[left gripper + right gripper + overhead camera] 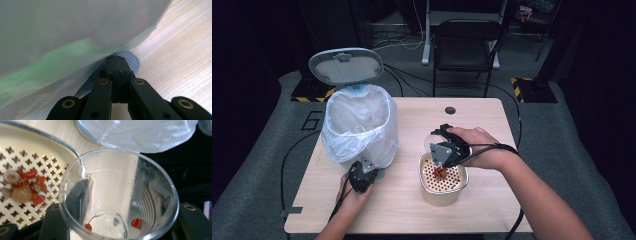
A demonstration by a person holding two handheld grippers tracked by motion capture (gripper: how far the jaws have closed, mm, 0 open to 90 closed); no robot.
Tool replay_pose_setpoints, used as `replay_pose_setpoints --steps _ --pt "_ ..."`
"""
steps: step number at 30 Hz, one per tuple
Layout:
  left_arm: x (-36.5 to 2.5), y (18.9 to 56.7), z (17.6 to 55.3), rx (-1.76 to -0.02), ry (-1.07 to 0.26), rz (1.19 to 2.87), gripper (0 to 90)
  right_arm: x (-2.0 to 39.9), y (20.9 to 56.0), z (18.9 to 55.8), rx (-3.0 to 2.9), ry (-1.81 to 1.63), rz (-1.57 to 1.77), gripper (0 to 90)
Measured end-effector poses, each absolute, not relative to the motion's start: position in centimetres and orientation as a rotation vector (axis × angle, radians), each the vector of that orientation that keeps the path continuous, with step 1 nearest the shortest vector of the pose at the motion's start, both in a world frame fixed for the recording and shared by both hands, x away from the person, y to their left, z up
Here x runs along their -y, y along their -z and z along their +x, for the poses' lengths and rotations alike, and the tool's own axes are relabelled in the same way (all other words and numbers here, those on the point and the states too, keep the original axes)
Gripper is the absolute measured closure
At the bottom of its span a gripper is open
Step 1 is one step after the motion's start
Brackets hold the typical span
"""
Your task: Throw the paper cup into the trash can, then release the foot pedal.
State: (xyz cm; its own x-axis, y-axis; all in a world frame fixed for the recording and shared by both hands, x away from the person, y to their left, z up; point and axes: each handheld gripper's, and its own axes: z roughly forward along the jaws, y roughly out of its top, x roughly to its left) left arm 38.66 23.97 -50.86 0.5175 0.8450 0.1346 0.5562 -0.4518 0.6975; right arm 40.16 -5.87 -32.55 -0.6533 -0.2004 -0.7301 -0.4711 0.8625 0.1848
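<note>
A clear plastic cup (120, 195) lies tilted between the jaws of my right gripper (440, 145), which is shut on it. Two small red bits sit near the cup's bottom. Just below it stands a cream container (443, 192) with a perforated strainer top (37, 157). A small heap of red and pale scraps (25, 186) lies on the strainer. My left gripper (117, 65) is shut, its tips at the ribbed blue-grey pedal (131, 60) at the foot of a bin (357, 125). The bin is lined with a white plastic bag and its lid (346, 65) stands open.
The bag (75, 30) bulges over the left gripper's jaws. A round hole (450, 110) is set in the wooden table's far edge. A black chair (467, 47) stands beyond the table, and cables run over the floor.
</note>
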Motion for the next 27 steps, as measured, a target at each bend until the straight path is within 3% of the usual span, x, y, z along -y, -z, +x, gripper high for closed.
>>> replay_pose_setpoints --steps 27 --pt "-23.8 50.9 38.6 -1.170 -0.626 2.138 90.0 4.8 25.6 45.7 -2.610 -0.899 -0.006 39.4"
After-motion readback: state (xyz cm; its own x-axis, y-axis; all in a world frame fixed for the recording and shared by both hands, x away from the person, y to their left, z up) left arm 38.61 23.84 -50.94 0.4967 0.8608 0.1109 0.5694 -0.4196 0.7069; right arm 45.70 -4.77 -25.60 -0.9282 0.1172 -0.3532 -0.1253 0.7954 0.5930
